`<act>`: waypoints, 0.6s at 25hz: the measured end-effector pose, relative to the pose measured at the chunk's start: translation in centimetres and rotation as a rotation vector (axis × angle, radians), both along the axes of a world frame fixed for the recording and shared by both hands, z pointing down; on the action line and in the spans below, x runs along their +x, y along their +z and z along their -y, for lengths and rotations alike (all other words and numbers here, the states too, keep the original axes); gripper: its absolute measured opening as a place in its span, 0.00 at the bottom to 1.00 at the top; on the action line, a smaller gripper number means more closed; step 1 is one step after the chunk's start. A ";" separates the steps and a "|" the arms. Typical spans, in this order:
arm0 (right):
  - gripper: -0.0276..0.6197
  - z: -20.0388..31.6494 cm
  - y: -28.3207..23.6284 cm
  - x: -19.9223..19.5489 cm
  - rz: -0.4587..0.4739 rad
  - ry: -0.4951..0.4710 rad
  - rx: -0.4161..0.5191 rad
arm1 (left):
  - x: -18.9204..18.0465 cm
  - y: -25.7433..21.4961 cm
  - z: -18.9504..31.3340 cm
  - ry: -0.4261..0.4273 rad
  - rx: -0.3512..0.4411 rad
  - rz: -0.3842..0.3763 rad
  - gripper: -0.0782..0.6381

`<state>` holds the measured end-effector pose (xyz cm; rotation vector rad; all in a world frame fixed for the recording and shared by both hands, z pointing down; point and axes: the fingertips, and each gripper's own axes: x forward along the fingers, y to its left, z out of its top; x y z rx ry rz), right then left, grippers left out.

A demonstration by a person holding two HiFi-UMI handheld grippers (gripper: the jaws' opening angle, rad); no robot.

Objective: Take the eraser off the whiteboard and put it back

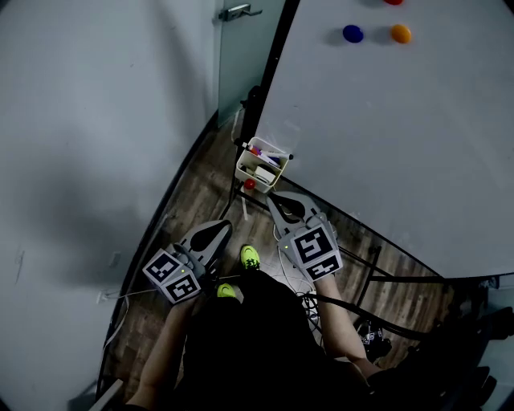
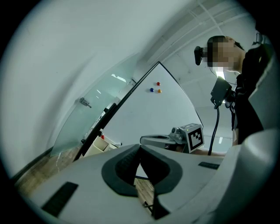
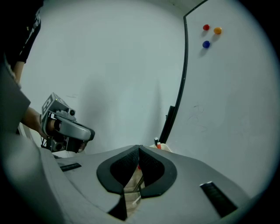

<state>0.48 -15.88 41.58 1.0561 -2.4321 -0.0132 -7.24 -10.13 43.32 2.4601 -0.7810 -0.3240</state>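
The whiteboard point(image 1: 385, 136) fills the right of the head view, with blue point(image 1: 352, 34) and orange point(image 1: 401, 34) magnets near its top. A small white tray point(image 1: 243, 168) hangs at its lower left corner and holds markers and a pale block; I cannot tell whether that block is the eraser. My right gripper point(image 1: 271, 197) points at the tray from just below it, jaws shut and empty point(image 3: 139, 148). My left gripper point(image 1: 223, 227) hangs lower and further left, also shut with nothing in it point(image 2: 140, 146). In the left gripper view the right gripper point(image 2: 175, 138) lies in front of the board point(image 2: 148, 113).
A grey wall runs along the left, and a glass door with a metal handle point(image 1: 239, 12) stands behind the board. The board's black stand legs point(image 1: 377, 281) and loose cables cross the wooden floor. The person's green shoes point(image 1: 250, 257) are below the grippers.
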 end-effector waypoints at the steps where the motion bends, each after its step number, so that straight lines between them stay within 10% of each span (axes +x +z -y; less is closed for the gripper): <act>1: 0.04 -0.4 -0.3 -0.1 0.007 0.001 0.005 | 0.0 -0.2 -0.2 0.002 0.007 -0.001 0.12; 15: 0.03 -8.3 -2.4 1.1 0.061 0.062 0.031 | 0.4 -1.4 -6.0 0.057 0.019 0.021 0.12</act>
